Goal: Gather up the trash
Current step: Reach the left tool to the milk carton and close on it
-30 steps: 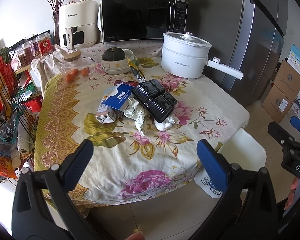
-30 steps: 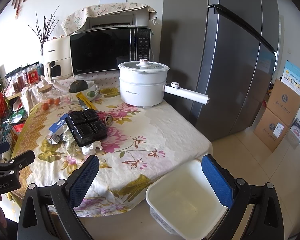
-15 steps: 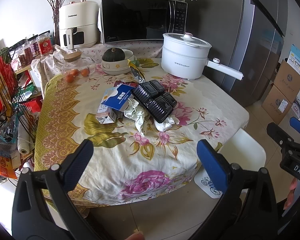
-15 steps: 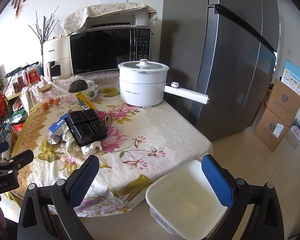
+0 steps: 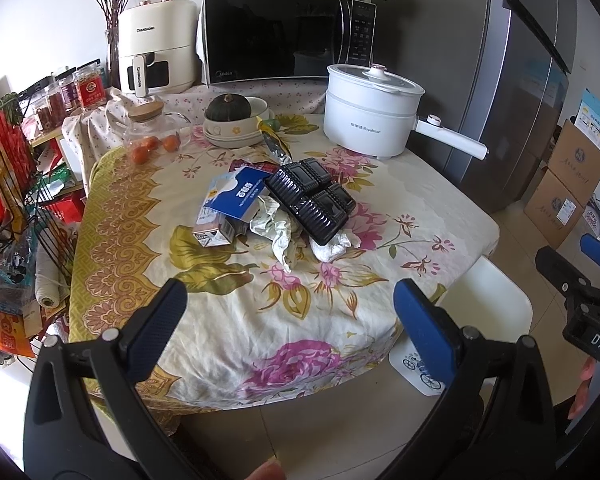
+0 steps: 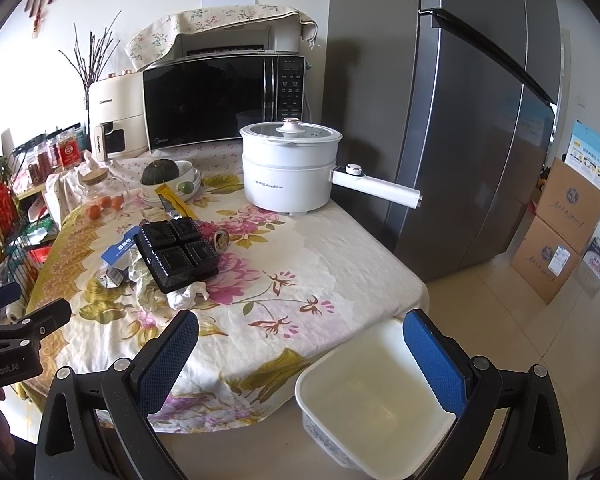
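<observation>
Surface (image 5: pixel 228 320): flowered cloth, trash heaped at its middle. Trash, 5 items seen: 1 black tray (image 5: pixel 310 196) with 4 wells, lying atop the heap; 1 blue carton (image 5: pixel 240 196), touching the tray's left side; 1 small carton (image 5: pixel 214 236) below it; crumpled paper (image 5: pixel 278 232) under and in front of the tray; 1 foil wrapper (image 5: pixel 276 148) behind the heap, near the bowl (image 5: pixel 236 134). Bin (image 6: pixel 376 396): white, on the floor at the surface's near right corner, nothing visible inside. Left gripper (image 5: pixel 288 312): fingers wide apart, holding nothing, short of the near edge, aimed at the heap. Right gripper (image 6: pixel 300 348): fingers wide apart, holding nothing, over the near corner and bin. Non-trash, back of surface: pot (image 6: pixel 290 168), microwave (image 6: pixel 224 100), jar (image 5: pixel 152 132) of oranges. Progress, as judged: 0 items collected; all 5 remain, and the first pick is not yet begun.
</observation>
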